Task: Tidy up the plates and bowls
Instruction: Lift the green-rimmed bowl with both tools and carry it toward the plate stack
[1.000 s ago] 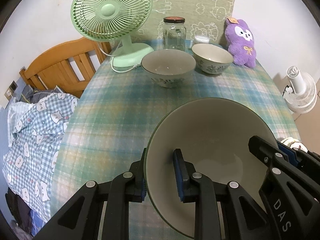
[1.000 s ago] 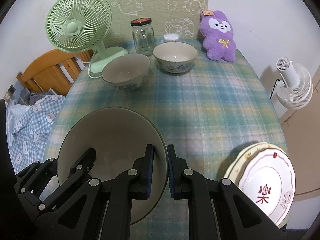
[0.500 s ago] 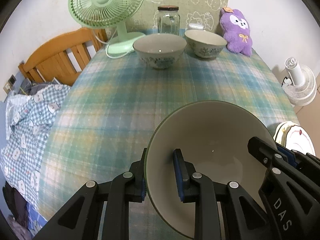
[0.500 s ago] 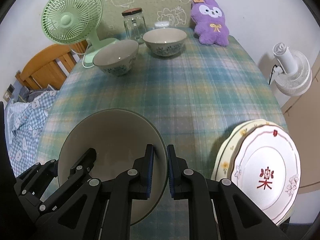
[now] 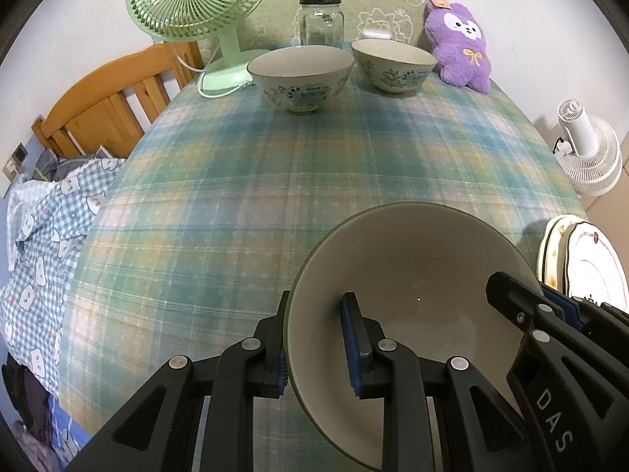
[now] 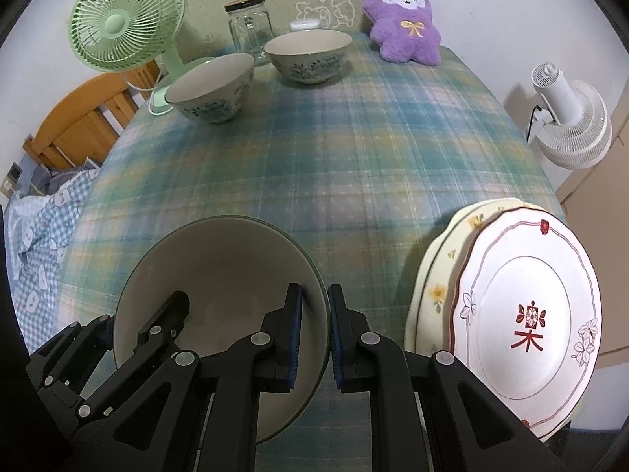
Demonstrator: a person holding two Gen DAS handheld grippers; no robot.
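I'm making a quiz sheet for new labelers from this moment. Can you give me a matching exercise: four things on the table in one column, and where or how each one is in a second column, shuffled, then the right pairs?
Things:
1. plain bowl
2. purple plush
3. red-trimmed plate
4. glass jar

Places or states:
A. on top of a yellow-flowered plate, near right
B. clamped at its rim by the left gripper and the right gripper
C. far edge, behind the two patterned bowls, lid on
D. far right corner, against the wall

Pairs: 1-B, 2-D, 3-A, 4-C
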